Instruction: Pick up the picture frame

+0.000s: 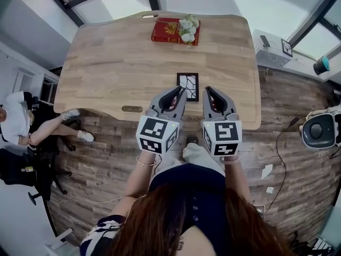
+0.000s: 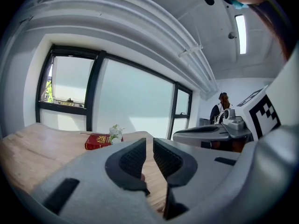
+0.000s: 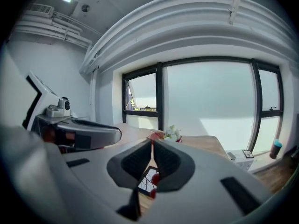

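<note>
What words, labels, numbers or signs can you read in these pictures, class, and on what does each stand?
None can be read.
Red book: a gold emblem on the cover, lettering too small.
Oval badge on the table edge: too small.
Square markers on the cubes: black-and-white patterns, no letters.

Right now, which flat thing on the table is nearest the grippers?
The black picture frame, right by the tips of the left gripper and right gripper. The red book with white flowers lies at the table's far edge.
</note>
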Action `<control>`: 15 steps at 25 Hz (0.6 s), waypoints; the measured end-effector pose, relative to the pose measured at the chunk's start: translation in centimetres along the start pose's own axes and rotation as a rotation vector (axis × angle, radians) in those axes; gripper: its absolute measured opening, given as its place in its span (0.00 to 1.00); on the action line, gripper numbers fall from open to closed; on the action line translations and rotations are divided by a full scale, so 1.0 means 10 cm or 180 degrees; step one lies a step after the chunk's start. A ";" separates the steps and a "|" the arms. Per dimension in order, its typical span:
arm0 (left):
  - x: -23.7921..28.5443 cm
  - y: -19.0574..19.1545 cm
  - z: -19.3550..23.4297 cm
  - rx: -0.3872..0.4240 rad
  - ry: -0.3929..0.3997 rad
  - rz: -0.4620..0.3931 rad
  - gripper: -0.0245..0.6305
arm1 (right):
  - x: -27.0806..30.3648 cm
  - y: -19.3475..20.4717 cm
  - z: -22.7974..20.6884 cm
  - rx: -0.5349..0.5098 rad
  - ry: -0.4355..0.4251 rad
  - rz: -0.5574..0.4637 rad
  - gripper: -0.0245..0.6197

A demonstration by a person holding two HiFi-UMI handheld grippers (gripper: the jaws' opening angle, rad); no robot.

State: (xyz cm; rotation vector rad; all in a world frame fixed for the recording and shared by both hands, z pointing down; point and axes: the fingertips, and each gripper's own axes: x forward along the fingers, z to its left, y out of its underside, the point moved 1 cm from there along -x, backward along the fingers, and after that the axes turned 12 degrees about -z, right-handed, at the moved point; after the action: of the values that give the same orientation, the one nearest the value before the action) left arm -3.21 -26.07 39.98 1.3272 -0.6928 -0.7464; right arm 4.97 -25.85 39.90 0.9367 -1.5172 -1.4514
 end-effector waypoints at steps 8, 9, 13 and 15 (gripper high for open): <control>0.20 0.26 0.16 -0.0063 -0.0043 0.0206 0.10 | 0.24 0.25 -0.14 0.0114 -0.0150 0.0197 0.08; 0.22 0.30 0.18 -0.0080 -0.0049 0.0240 0.10 | 0.27 0.28 -0.15 0.0127 -0.0168 0.0222 0.08; 0.30 0.52 0.27 -0.0154 -0.0061 0.0423 0.14 | 0.39 0.41 -0.19 0.0157 -0.0240 0.0335 0.08; 0.35 0.63 0.32 -0.0211 -0.0074 0.0507 0.19 | 0.45 0.49 -0.21 0.0162 -0.0264 0.0401 0.08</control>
State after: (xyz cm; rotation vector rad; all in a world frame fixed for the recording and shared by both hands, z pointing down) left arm -3.20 -30.16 46.67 1.1897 -0.7764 -0.6514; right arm 5.27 -30.51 45.11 0.8042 -1.6503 -1.3818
